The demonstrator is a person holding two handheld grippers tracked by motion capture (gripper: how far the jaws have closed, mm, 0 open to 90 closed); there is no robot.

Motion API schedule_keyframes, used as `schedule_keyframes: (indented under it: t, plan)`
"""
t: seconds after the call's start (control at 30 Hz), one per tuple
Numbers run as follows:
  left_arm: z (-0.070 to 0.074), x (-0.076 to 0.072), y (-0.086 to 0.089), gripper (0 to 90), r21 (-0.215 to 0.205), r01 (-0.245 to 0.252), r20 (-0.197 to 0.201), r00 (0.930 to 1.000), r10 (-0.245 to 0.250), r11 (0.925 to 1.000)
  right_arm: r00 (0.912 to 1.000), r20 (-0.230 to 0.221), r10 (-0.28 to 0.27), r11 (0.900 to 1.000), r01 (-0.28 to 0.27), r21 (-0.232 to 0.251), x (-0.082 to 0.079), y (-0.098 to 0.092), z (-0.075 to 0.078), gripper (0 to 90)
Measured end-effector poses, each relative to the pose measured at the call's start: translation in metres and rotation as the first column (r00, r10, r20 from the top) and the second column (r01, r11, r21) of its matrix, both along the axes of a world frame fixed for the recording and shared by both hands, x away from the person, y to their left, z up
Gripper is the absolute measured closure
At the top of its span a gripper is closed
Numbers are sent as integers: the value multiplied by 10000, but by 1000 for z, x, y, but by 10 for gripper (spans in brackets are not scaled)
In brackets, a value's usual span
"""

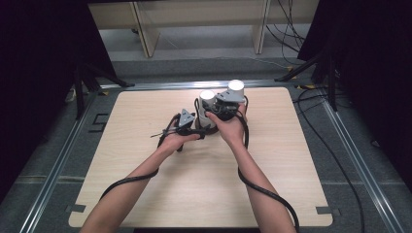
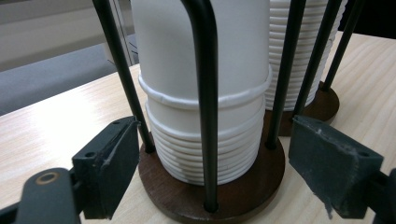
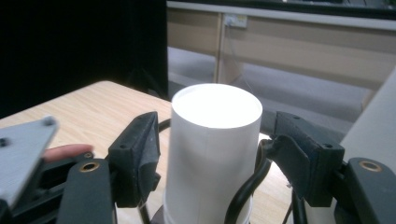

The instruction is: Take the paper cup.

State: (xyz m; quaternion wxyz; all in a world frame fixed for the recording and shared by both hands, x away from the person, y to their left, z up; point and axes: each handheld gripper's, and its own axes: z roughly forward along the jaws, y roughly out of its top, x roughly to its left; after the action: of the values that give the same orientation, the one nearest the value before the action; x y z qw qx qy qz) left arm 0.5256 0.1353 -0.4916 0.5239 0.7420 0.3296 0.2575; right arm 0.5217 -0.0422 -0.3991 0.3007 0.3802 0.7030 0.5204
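1. Just past tabletop (image 1: 145, 184) centre, toward 12 o'clock in the high view: two stacks of upside-down white paper cups, each in a wire rack, side by side. The far cup stack (image 1: 236, 86) sits at 2 o'clock of the near cup stack (image 1: 207, 95).
2. Left gripper (image 1: 197, 130) is at 8 o'clock of the near stack, low, level with the rack foot.
3. In the left gripper view, the left gripper (image 2: 212, 158) has its fingers (image 2: 112, 163) at medium width. They flank the near cup stack (image 2: 177, 154) and its round wooden base (image 2: 243, 186). Neither pad presses on anything, so nothing is held.
4. Same view: black wire rods (image 2: 208, 93) stand up from the base around the cups. The far cup stack (image 2: 308, 56) is behind, at 1 o'clock, on its own base.
5. Right gripper (image 1: 235, 94) is up at the top of the far stack, with the person's right hand (image 1: 228, 125) behind it.
6. In the right gripper view, the right gripper (image 3: 215, 154) has its fingers (image 3: 137, 154) either side of the top cup (image 3: 215, 107).
7. The 9 o'clock pad is at the cup wall. The 3 o'clock pad stands off with a visible gap, and a wire loop runs through it. The cup is not clamped.
8. The top cup stands upright, closed end up, above the rack wires.
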Motion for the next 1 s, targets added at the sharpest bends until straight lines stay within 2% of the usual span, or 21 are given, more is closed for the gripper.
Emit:
schedule_keyframes:
  t: [0.03,0.07,0.1,0.13,0.17,0.27,0.3,0.33,0.37,0.4,0.43,0.47,0.5,0.57,0.6,0.67,0.77,0.83,0.9,1.0]
  plan:
    - [0,1,-1,162,3,-25,-29,10000,25,10000,9999,89,-59,9998,60,-164,3,1,-1,328]
    - [-1,2,-1,162,31,-16,-54,10000,16,10000,9998,-133,-176,9998,176,43,4,5,-2,326]
    - [0,3,-1,155,112,-12,-83,10000,13,9999,9998,-92,-190,9997,188,-161,7,9,-4,319]
    - [0,4,-3,155,73,-34,25,10000,34,10000,9998,-92,-190,9997,188,-161,7,9,-4,319]
    - [1,5,-5,157,72,17,32,10000,-17,10000,9997,98,-230,9989,234,-414,10,12,-6,314]
    - [3,6,-6,160,249,81,52,10000,-83,9997,9994,-77,-338,9992,336,-223,12,16,-6,312]
    - [4,6,-7,163,203,84,44,10000,-85,9998,9986,105,-513,9984,515,-226,14,18,-7,317]
    - [4,7,-9,165,93,125,22,9999,-125,9999,9987,-118,-501,9985,498,-245,14,19,-6,317]
    - [3,7,-9,163,45,148,48,9999,-148,9999,9985,-135,-526,9986,525,-87,15,21,-6,319]
    - [3,7,-10,160,4,133,42,9999,-133,9999,9991,38,-422,9990,423,-132,16,21,-5,324]
    - [3,7,-10,159,42,44,-7,10000,-44,10000,9987,-16,-516,9980,515,-356,17,22,-5,335]
    - [3,7,-10,168,42,44,-7,10000,-44,10000,9982,63,-589,9979,590,-271,18,22,-5,338]
    - [2,9,-9,183,26,54,-60,10000,-54,10000,9986,-136,-504,9987,503,-70,18,23,-5,339]
    - [2,9,-9,189,93,35,-83,10000,-34,10000,9990,31,-439,9987,440,-255,19,22,-5,340]
    - [2,9,-9,190,53,-23,-103,9999,23,10000,9981,-127,-598,9981,596,-167,18,23,-4,342]
    - [2,9,-10,192,13,-48,-175,9998,48,10000,9987,-162,-489,9988,489,38,19,23,-5,345]
    - [3,10,-10,194,17,-56,-167,9998,57,10000,9983,-166,-559,9984,560,81,17,21,-1,350]
    - [3,10,-12,193,-102,-102,-134,9999,101,9999,9982,245,-540,9985,537,146,16,20,6,352]
    - [3,10,-10,194,190,-63,-167,9998,66,9998,9988,102,-482,9983,478,337,15,20,7,353]
    - [3,10,-11,198,139,-133,-176,9998,136,9998,9987,143,-497,9980,491,394,13,20,13,355]
